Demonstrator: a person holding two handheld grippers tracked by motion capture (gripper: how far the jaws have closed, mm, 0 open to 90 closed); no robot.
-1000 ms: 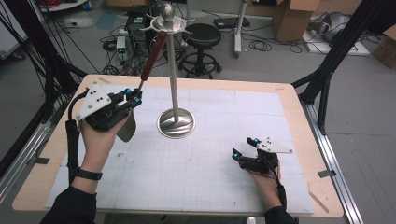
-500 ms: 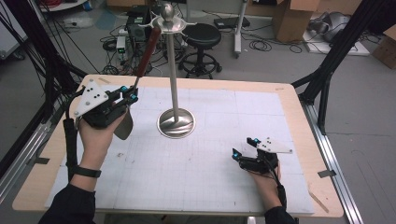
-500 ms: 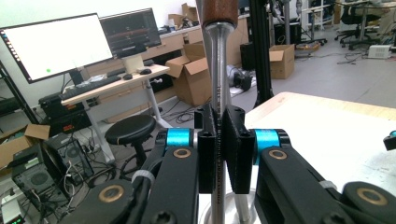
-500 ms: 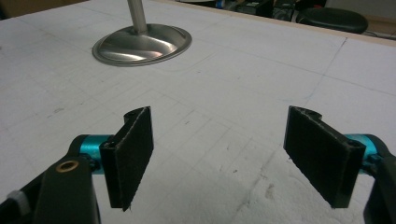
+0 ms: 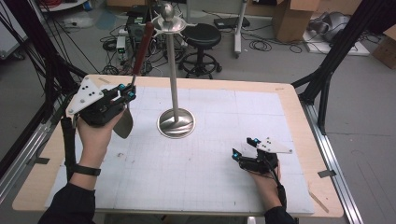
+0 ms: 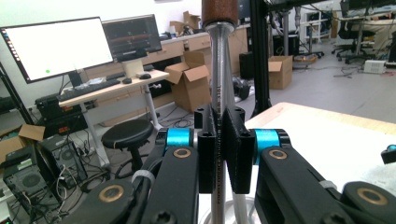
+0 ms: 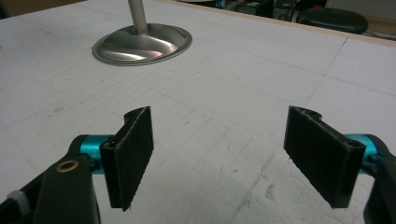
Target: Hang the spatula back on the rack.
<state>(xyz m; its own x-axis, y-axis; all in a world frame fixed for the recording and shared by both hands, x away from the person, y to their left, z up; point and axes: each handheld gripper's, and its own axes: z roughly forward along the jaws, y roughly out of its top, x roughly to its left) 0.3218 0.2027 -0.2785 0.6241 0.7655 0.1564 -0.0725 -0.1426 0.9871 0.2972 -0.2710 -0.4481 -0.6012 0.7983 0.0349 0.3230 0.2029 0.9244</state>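
Much bare mat surrounds right claw.

place: lab | signs: monitors, cardboard boxes, floor cables

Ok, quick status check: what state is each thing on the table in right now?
Left gripper: shut on the utensil's metal shank, held above the mat.
Utensil: lifted, tilted, wooden handle uppermost, blade end low beside the hand.
Stand: upright on the mat, hooks at its top carrying nothing.
Right gripper: jaws open, nothing between them, low over the mat.
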